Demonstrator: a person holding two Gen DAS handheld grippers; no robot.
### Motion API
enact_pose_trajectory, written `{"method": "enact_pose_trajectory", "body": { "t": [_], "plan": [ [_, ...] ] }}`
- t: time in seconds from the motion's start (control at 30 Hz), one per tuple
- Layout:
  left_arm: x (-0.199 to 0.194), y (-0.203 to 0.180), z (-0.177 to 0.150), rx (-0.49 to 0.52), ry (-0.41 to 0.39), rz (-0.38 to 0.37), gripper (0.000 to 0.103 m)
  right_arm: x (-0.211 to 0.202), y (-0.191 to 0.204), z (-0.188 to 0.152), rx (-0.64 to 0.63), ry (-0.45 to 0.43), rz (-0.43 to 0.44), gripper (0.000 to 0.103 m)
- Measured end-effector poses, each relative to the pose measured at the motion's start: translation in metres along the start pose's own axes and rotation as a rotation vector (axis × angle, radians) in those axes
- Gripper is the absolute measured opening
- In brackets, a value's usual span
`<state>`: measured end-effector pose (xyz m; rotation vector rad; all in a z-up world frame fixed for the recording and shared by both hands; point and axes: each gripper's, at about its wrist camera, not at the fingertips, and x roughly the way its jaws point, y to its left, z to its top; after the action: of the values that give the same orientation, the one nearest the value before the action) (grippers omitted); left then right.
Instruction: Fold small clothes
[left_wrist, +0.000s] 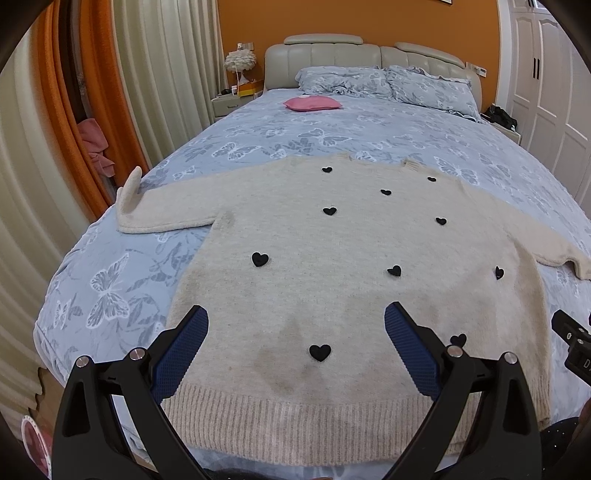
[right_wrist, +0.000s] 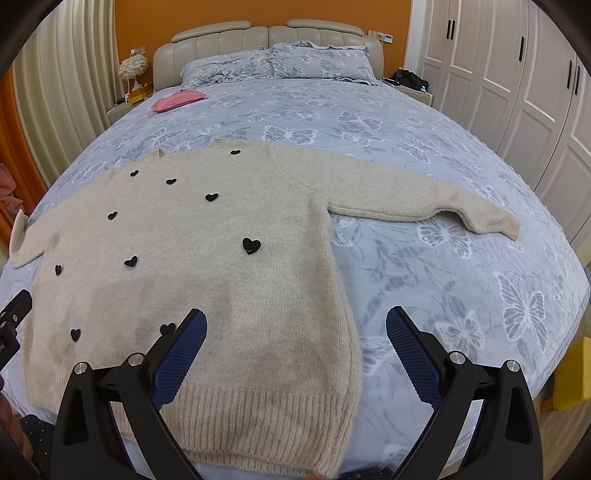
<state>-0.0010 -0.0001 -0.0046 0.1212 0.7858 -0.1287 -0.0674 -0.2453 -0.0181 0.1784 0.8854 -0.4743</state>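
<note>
Left hand-held gripper sits at the bottom centre of its frame, blue-padded fingers spread wide with nothing between them, hovering over the lower body of the sweater. Right hand-held gripper is just as wide open and empty, low in its own frame, straddling the sweater's right side edge near the hem. The sweater is cream, fuzzy knit, dotted with small black hearts, ribbed hem nearest the cameras, neckline away from them. It lies flat, front up, across the bed with its blue butterfly-print cover, both sleeves stretched out sideways; the left sleeve's cuff curls upward at the frame's left. A pink cushion rests further up, near the pillows.
</note>
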Motion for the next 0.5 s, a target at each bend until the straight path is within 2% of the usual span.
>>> {"method": "enact_pose_trajectory", "body": {
  "t": [0.5],
  "plan": [
    [0.0001, -0.001, -0.0007, 0.001, 0.0, 0.001, 0.094, 0.0003, -0.0001, 0.0003, -0.002, 0.002, -0.001, 0.096]
  ]
}}
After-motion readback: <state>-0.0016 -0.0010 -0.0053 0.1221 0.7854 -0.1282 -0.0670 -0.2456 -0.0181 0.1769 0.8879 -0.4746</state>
